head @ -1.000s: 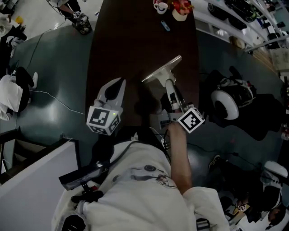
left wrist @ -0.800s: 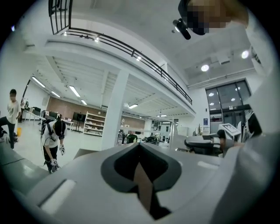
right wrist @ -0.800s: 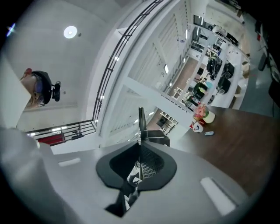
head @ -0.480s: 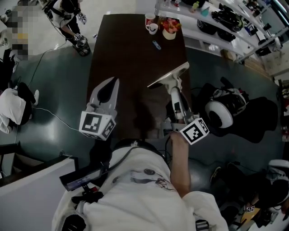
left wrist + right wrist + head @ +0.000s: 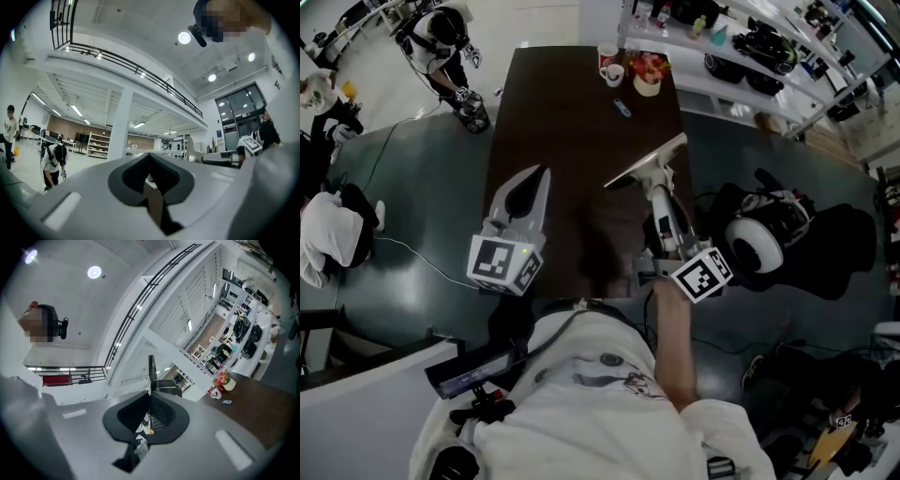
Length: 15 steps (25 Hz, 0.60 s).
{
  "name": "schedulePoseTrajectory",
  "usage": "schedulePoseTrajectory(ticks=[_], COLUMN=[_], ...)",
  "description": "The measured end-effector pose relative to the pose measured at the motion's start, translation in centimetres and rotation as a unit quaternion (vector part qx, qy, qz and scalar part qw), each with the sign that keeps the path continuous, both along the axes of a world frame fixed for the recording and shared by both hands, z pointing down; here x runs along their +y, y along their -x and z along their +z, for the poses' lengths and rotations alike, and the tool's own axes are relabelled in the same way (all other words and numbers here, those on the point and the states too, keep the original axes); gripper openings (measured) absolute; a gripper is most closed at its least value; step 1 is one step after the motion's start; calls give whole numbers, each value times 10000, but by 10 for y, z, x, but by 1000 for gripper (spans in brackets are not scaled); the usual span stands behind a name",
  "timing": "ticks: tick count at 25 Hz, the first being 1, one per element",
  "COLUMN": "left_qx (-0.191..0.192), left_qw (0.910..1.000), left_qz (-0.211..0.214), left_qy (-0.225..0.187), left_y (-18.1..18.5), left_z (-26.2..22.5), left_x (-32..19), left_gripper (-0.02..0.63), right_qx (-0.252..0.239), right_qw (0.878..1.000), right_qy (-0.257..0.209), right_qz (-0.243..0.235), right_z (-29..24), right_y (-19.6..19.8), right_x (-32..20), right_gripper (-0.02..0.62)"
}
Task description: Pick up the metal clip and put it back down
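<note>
Gripping clip (image 5: pixel 667 147) in right tongs (image 5: pixel 651 171), closed on it. Clip's long axis sits crosswise to the tongs, above table (image 5: pixel 572 112) near its right edge. Left tongs (image 5: pixel 544 174) closed, empty, farther off. Set-down looks straight down.

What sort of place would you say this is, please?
Probably a large open lab or workshop hall: a railed mezzanine overhead, white shelving loaded with equipment, and a long dark table.
</note>
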<state>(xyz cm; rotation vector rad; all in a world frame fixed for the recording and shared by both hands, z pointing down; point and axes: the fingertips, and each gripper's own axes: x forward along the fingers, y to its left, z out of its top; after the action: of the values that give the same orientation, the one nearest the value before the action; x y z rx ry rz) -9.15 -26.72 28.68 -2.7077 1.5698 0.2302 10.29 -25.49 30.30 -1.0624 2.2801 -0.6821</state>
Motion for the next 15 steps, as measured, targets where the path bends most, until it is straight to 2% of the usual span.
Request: schedulePoseTrajectory(ticks=[8,15], left_qx=[7,-14], left_qw=[9997,9983], left_qz=[-60,-142], left_qy=[227,573], left_y=[1,4], left_z=[12,37], left_x=[3,2], left_gripper=[-2,-2], right_qx=[213,473], right_qw=[9995,9945], right_qy=[244,906], right_qz=[-42,-225], right_z=[20,76], right_y=[5,17], right_x=[-2,-11], right_gripper=[2,3])
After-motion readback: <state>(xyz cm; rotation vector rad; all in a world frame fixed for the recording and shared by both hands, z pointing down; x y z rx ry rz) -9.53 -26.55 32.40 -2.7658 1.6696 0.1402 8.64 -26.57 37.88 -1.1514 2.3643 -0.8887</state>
